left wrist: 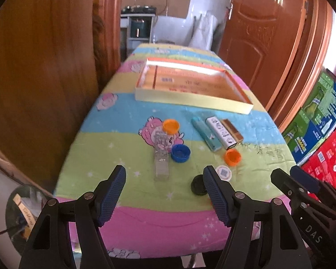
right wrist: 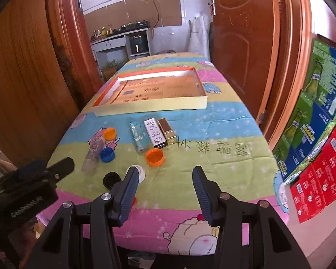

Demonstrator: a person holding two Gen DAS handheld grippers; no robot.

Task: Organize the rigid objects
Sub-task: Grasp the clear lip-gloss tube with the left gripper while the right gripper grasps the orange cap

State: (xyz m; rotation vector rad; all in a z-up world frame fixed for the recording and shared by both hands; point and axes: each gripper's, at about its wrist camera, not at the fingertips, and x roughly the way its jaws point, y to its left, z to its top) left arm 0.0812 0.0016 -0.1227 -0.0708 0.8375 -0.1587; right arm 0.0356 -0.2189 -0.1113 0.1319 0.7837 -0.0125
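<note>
Wood-panelled room, doorway to a kitchen behind; table [left wrist: 82,134] covered in a striped cartoon cloth.

Layout:
- Shallow open cardboard box [left wrist: 190,99] sits across the far half of the table, nothing loose visible inside.
- 3 small rectangular boxes lie side by side just before it, toward the right edge: teal box [left wrist: 205,133], white box [left wrist: 221,132], gold box [left wrist: 231,131]. Long axes run roughly near-to-far, slightly slanted.
- Clear plastic tube [left wrist: 161,154] lies left of centre, long axis also near-to-far, pointing at the left tool.
- Caps: orange cap [left wrist: 171,125] at the tube's far end, blue cap [left wrist: 180,153] touching its right side, second orange cap [left wrist: 232,157] just at the near end of the 3 boxes, white disc [left wrist: 223,172] and black cap [left wrist: 198,187] near the near edge.

Tools:
- Left tool [left wrist: 164,198]: fingers apart, holding nothing, hovering at the near edge. Tube sits straight ahead between the finger lines; this hand is nearer to it.
- Right tool [right wrist: 165,195]: fingers apart, holding nothing, level with the left one. Second orange cap and the 3 boxes lie ahead, slightly left.

Judgement: nothing is in the cardboard box yet, task at its start. Tube's axis is in line with the left tool, so fingers already straddle it crosswise.
</note>
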